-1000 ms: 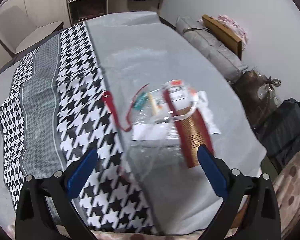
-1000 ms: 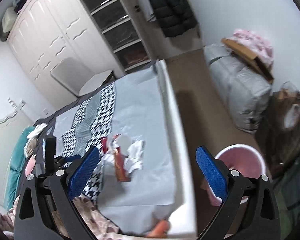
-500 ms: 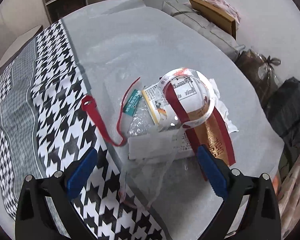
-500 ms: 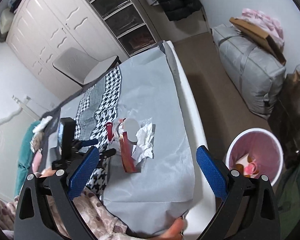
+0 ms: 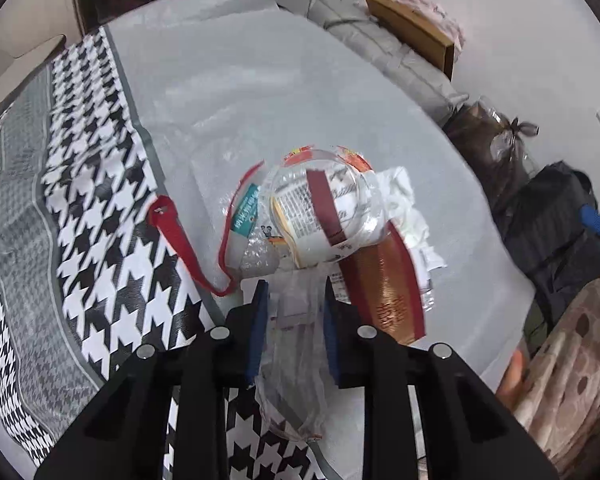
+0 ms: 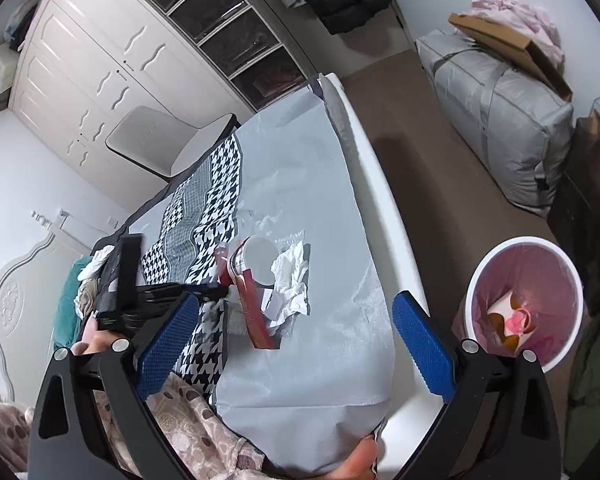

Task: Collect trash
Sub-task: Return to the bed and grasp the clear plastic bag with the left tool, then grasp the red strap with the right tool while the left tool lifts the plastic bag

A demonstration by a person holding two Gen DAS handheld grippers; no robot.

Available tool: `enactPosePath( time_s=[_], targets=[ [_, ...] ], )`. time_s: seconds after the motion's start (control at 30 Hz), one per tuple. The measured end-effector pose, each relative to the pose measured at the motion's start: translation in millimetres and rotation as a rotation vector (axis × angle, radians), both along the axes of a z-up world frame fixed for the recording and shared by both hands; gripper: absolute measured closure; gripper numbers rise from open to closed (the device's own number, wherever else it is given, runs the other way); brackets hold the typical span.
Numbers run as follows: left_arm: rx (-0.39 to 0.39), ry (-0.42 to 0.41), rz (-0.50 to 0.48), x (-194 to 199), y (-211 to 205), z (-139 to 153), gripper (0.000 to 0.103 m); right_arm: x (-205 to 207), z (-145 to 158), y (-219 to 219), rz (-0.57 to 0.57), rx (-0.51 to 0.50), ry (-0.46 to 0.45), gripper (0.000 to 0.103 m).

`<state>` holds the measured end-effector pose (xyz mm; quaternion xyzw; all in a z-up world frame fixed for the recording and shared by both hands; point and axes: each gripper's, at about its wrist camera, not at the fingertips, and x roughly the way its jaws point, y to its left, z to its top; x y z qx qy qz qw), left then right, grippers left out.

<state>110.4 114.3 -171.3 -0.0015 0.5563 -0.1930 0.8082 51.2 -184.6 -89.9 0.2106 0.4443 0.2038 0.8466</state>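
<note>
A pile of trash lies on the grey bed cover [image 5: 228, 92]: a clear plastic cup [image 5: 320, 204], a red and gold wrapper [image 5: 384, 288], crumpled white tissue [image 5: 408, 208], a red strap [image 5: 180, 240] and a clear plastic bag [image 5: 296, 320]. My left gripper [image 5: 294, 292] has closed on the near end of the clear plastic bag, at the pile's near edge. My right gripper [image 6: 296, 312] is open and empty, held high over the bed's edge. The pile [image 6: 268, 276] and the left gripper [image 6: 156, 296] show in the right wrist view. A pink bin [image 6: 524, 308] stands on the floor.
A houndstooth blanket [image 5: 100, 200] covers the left of the bed. Grey storage bags [image 6: 496, 128], a cardboard box [image 6: 508, 44] and dark bags [image 5: 556, 220] line the wall. A white chair [image 6: 168, 140] and wardrobe [image 6: 100, 60] stand beyond the bed.
My left gripper moved forward to the pile and closed from wide open onto the clear plastic bag. The right gripper's view shifted slightly; it stays open.
</note>
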Motion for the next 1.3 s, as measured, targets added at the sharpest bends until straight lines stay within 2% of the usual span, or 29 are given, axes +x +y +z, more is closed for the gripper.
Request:
enactPosePath(
  time_s=[0.13, 0.27, 0.47, 0.53, 0.6, 0.73, 0.83, 0.9, 1.07, 1.17, 1.23, 1.3],
  targets=[
    [-0.056, -0.038, 0.086, -21, 28, 30, 0.078, -2, 4, 9, 0.036, -0.037, -0.016, 0.008],
    [-0.086, -0.053, 0.157, -48, 62, 53, 0.079, -3, 11, 36, 0.139, -0.102, -0.036, 0.008],
    [-0.117, -0.092, 0.246, -86, 100, 77, 0.079, 5, 10, 104, 0.351, -0.142, -0.059, 0.008],
    [-0.12, -0.11, 0.265, -96, 109, 84, 0.078, 11, 3, 131, 0.425, -0.151, -0.062, 0.008],
    [-0.139, -0.125, 0.289, -109, 120, 90, 0.078, 24, -12, 154, 0.452, -0.175, -0.04, 0.009],
    [-0.14, -0.146, 0.345, -130, 141, 97, 0.077, 48, -38, 178, 0.455, -0.236, 0.004, 0.021],
    [-0.143, -0.149, 0.379, -142, 156, 96, 0.077, 62, -57, 183, 0.434, -0.314, 0.041, 0.027],
    [-0.159, -0.146, 0.395, -148, 164, 95, 0.077, 65, -67, 185, 0.433, -0.331, 0.06, 0.033],
    [-0.182, -0.156, 0.404, -153, 172, 95, 0.077, 65, -73, 200, 0.45, -0.392, 0.033, 0.044],
    [-0.193, -0.16, 0.4, -155, 172, 96, 0.077, 61, -75, 206, 0.457, -0.427, 0.027, 0.063],
    [-0.195, -0.168, 0.393, -156, 169, 98, 0.077, 58, -76, 207, 0.465, -0.423, 0.032, 0.081],
    [-0.188, -0.173, 0.387, -155, 167, 98, 0.077, 56, -76, 206, 0.467, -0.408, 0.032, 0.089]
  ],
)
